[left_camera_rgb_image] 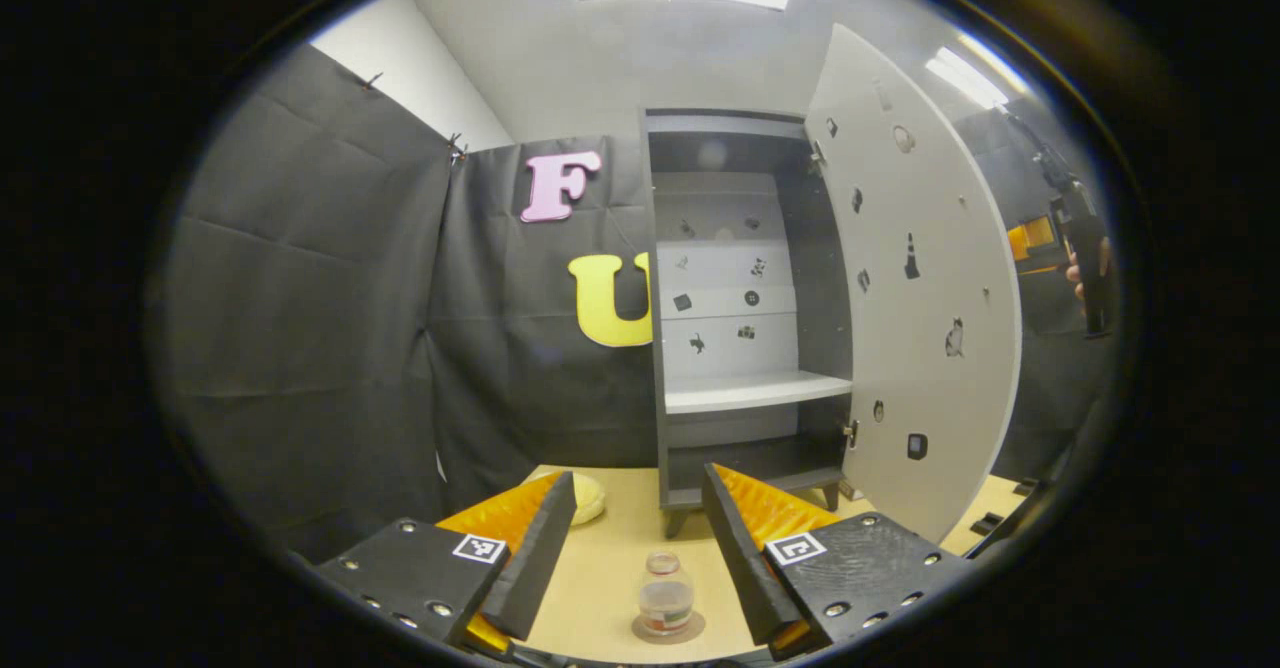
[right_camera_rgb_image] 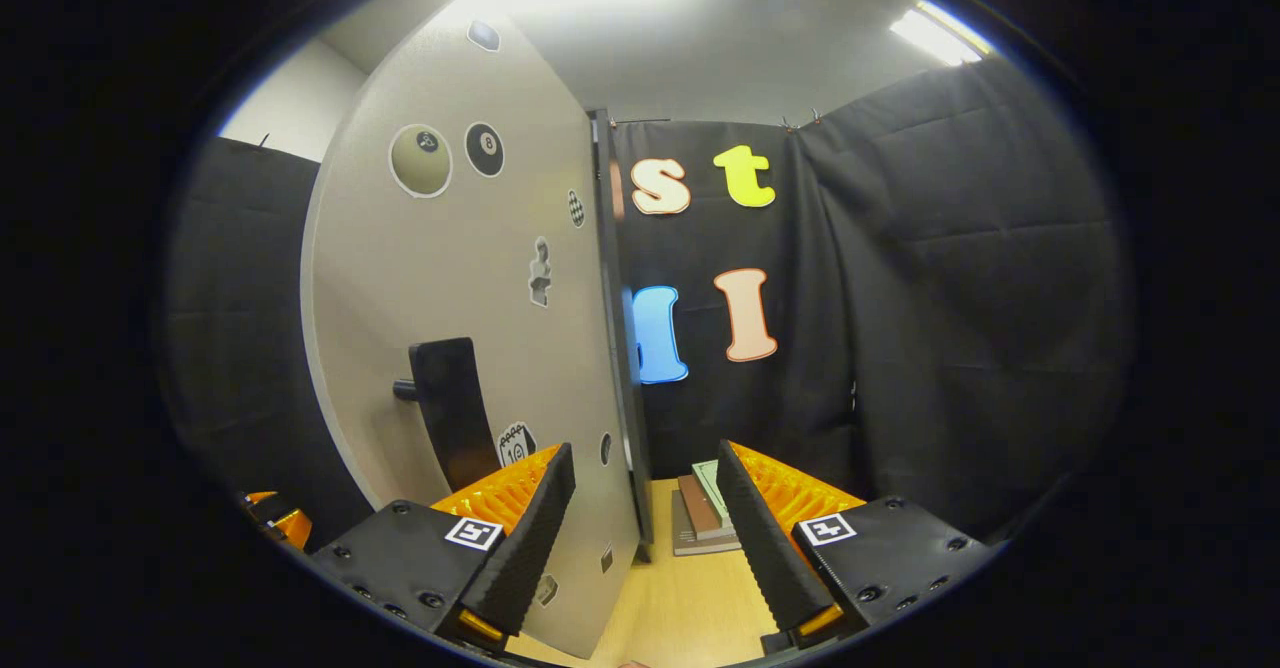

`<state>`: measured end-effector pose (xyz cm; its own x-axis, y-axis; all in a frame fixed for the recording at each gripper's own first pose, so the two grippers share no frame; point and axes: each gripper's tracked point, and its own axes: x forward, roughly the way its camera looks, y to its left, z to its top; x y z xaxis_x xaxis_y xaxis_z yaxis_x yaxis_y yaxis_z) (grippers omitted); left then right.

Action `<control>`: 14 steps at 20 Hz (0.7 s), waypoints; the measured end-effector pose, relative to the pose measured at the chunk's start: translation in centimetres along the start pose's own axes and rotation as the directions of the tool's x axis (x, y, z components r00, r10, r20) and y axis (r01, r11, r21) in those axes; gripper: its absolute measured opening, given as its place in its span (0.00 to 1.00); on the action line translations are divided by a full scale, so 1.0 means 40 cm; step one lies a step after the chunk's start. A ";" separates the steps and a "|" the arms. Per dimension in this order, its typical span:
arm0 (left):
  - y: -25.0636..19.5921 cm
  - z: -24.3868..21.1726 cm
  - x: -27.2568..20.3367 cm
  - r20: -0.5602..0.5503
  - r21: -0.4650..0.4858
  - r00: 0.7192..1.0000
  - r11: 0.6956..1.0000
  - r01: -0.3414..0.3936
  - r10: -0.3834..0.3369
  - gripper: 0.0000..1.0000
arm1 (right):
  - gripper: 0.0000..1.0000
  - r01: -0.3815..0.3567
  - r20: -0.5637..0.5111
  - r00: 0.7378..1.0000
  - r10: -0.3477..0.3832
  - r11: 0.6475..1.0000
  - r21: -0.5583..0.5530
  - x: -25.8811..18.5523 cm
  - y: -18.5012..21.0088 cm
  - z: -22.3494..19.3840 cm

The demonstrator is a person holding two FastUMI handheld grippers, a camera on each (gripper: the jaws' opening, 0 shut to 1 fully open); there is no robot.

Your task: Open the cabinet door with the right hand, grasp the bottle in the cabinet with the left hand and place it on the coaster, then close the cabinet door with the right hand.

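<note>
Bottle (left_camera_rgb_image: 666, 595): upright on coaster (left_camera_rgb_image: 668, 630), wooden table (left_camera_rgb_image: 620, 558), between the spread fingers of the left gripper (left_camera_rgb_image: 637, 548), untouched. Cabinet door (left_camera_rgb_image: 915, 288): swung wide; its free edge sits between the parted fingers of the right gripper (right_camera_rgb_image: 645, 538), handle (right_camera_rgb_image: 450, 413) to their left.

The bottle (left_camera_rgb_image: 666, 593) is standing on the coaster (left_camera_rgb_image: 668, 630) on the bench (left_camera_rgb_image: 610, 558), before the cabinet (left_camera_rgb_image: 745, 308), whose door (left_camera_rgb_image: 915, 288) is hanging open to the right.

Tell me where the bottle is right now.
In the left gripper view the bottle stands upright on the coaster on the table, low in the picture between the open fingers of the left gripper, in front of the cabinet.
</note>
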<state>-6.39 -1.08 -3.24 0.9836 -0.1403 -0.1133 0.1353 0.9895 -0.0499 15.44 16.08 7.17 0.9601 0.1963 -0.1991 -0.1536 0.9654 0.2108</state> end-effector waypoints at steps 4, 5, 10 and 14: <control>0.063 -0.007 -0.005 0.003 0.004 1.000 1.000 -0.020 0.020 0.78 | 0.84 -0.003 -0.001 1.000 0.003 1.000 -0.025 0.003 0.088 -0.004; 0.079 -0.011 -0.004 0.001 -0.001 1.000 1.000 -0.027 0.027 0.78 | 0.84 0.005 0.005 1.000 -0.005 0.999 -0.044 0.007 0.106 -0.002; 0.161 -0.026 -0.027 -0.005 -0.013 0.998 0.997 -0.070 0.070 0.81 | 0.84 0.018 0.019 1.000 -0.016 0.992 -0.124 0.042 0.197 -0.013; 0.231 -0.038 -0.056 -0.014 -0.002 0.994 0.994 -0.109 0.109 0.81 | 0.92 -0.030 0.016 0.999 0.032 0.995 -0.095 0.081 0.281 -0.020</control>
<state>-7.53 8.34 -4.97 0.9907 -0.0320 -0.1321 0.0270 0.9989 -0.0396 16.64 27.71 8.11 0.9584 0.2242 -0.1768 -0.2042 0.9710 0.1245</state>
